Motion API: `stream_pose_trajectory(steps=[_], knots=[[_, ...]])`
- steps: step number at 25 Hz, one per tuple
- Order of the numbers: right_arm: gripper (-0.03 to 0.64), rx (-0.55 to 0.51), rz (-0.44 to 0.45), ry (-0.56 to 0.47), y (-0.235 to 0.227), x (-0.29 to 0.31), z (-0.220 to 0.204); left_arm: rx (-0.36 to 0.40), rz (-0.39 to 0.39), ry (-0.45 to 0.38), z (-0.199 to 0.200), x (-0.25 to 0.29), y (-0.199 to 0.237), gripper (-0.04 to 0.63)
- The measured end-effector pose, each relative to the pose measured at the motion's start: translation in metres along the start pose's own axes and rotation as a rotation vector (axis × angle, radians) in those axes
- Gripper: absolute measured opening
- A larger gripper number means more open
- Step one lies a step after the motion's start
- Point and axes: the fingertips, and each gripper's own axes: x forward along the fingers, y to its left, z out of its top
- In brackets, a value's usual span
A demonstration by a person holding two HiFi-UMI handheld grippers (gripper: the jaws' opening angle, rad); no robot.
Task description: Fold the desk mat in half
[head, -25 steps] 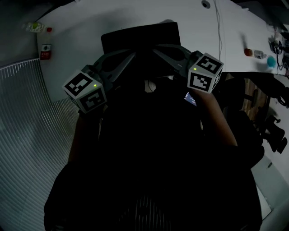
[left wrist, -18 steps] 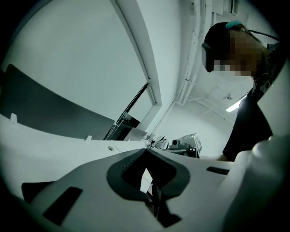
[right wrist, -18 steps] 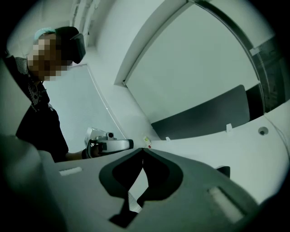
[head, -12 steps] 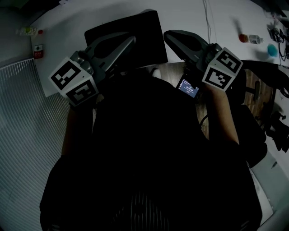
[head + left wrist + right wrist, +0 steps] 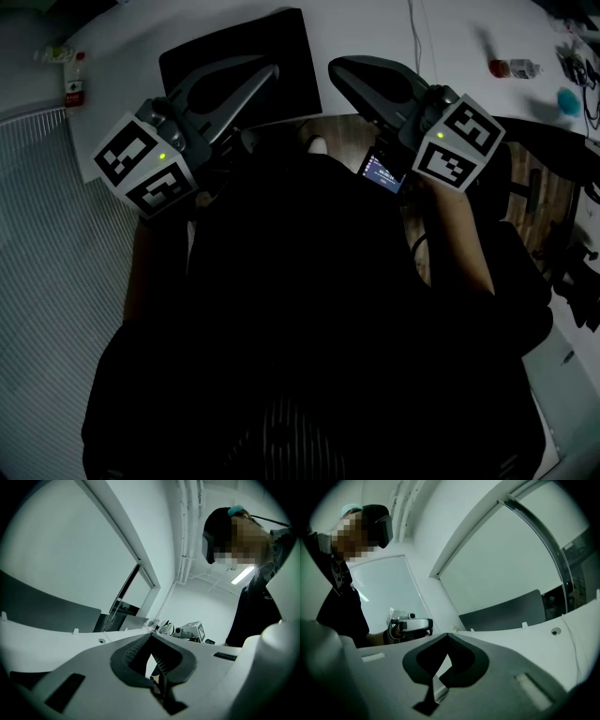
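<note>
Head view: desk mat at twelve o'clock looks folded already; I hold left claw and right claw pinched together, empty.

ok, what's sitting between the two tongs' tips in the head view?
In the head view, the right end of the black desk mat and a thin strip of bare white table lie between the left tongs and right tongs.

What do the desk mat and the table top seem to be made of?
Desk mat: black, matte, flat sheet; perhaps felt or faux leather, the dim picture leaves it open. Table top: white, smooth, faintly shiny; probably laminate.
</note>
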Motion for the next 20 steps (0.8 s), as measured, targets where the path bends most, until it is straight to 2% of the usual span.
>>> stream_pose_trajectory(steps=[3, 8, 15, 20], knots=[[0.003, -0.052, 0.012, 0.027, 0.004, -0.021, -0.013, -0.006, 0.026, -0.012, -0.015, 0.013, -0.019, 0.008], [0.003, -0.076, 0.04, 0.028, 0.009, -0.041, -0.02, 0.019, 0.049, 0.001, -0.033, 0.026, -0.036, 0.008], [0.003, -0.096, 0.051, 0.014, 0.016, -0.063, -0.022, 0.012, 0.063, -0.008, -0.036, 0.028, -0.05, 0.008], [0.003, -0.069, 0.032, -0.012, 0.013, -0.074, -0.027, 0.024, 0.063, -0.001, -0.034, 0.035, -0.06, 0.008]])
